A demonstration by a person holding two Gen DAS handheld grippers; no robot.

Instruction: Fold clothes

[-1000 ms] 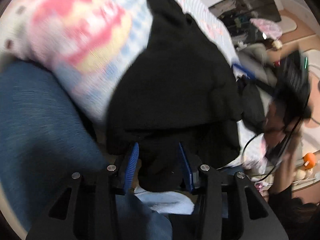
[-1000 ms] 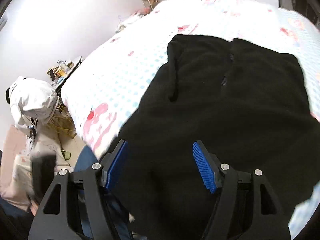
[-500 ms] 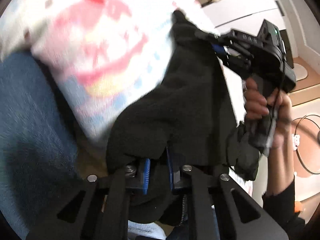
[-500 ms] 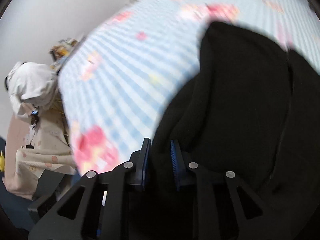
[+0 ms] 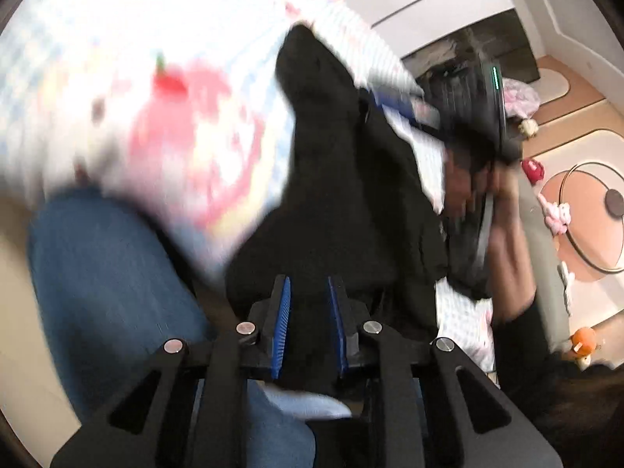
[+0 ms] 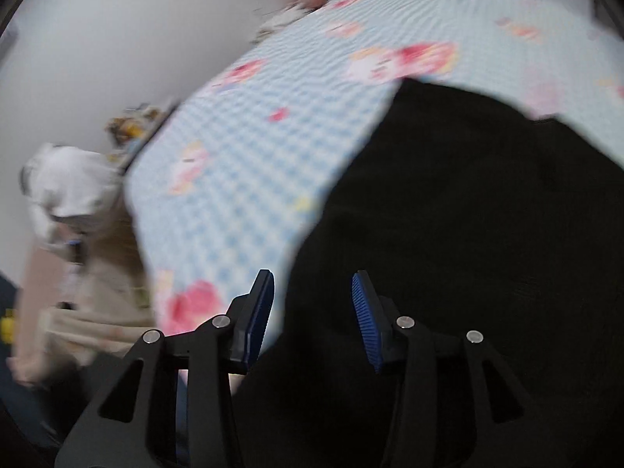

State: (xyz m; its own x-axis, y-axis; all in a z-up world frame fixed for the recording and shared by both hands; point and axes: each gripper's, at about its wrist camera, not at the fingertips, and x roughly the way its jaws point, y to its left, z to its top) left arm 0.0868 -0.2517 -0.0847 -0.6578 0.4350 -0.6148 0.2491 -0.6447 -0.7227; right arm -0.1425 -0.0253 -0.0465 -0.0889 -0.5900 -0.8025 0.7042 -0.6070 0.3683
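A bed covered in a blue-and-white checked sheet printed with pink cartoon figures carries a black garment, which lies spread over its near part, directly ahead of the right tool and running off to that tool's right. Ahead of the left tool, the same garment drapes over the bed's edge. Both views are blurred.
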